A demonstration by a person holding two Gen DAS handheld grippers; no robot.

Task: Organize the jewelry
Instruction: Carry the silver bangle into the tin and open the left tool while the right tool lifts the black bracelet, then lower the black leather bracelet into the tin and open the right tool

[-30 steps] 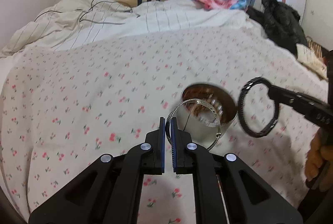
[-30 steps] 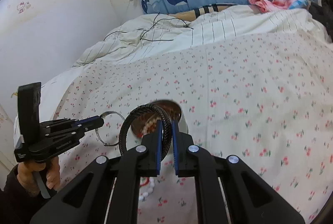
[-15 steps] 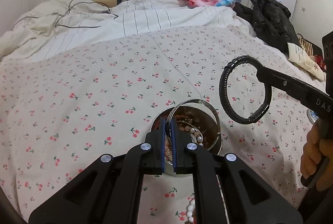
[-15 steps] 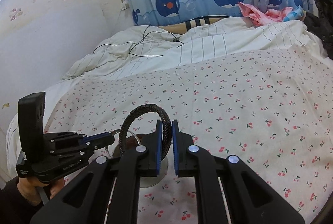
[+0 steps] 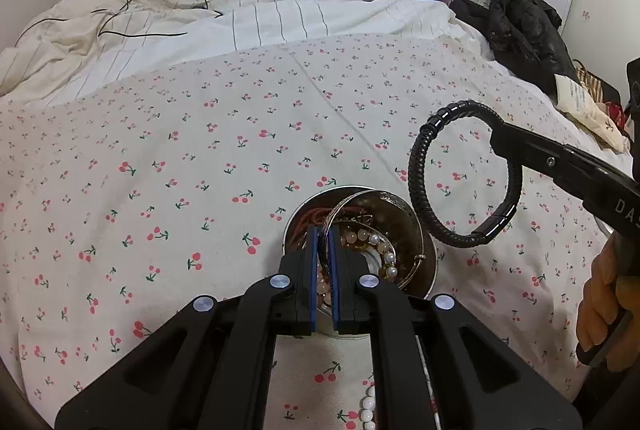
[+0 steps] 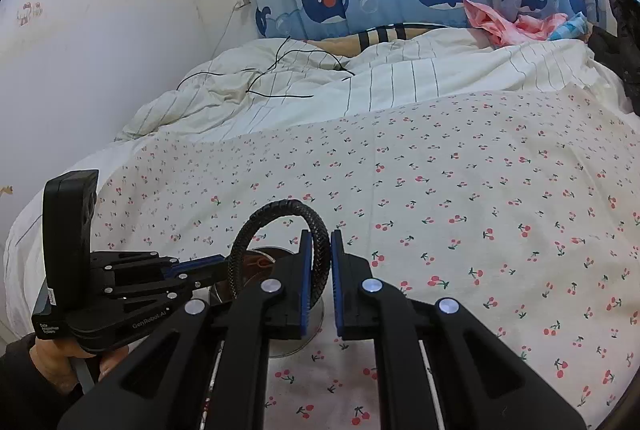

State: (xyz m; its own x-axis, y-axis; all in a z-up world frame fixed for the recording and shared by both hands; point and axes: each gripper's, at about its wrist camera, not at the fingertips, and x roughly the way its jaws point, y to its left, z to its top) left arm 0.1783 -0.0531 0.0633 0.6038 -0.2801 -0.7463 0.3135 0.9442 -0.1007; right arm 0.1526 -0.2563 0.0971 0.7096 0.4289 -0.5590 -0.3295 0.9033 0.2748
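Your silver bangle is a thin, hard metal ring, light and slippery, so pinch it flat on its rim. Your left hand-held gripper is clenched on it, right over the round tin that holds beads and pearls. The black braided bracelet looks bendy and grippy; take it by the cord. Your right hand-held gripper is squeezing it, up in the air just beside the tin. The tin sits near the front edge of the bed. More pearls lie by that edge.
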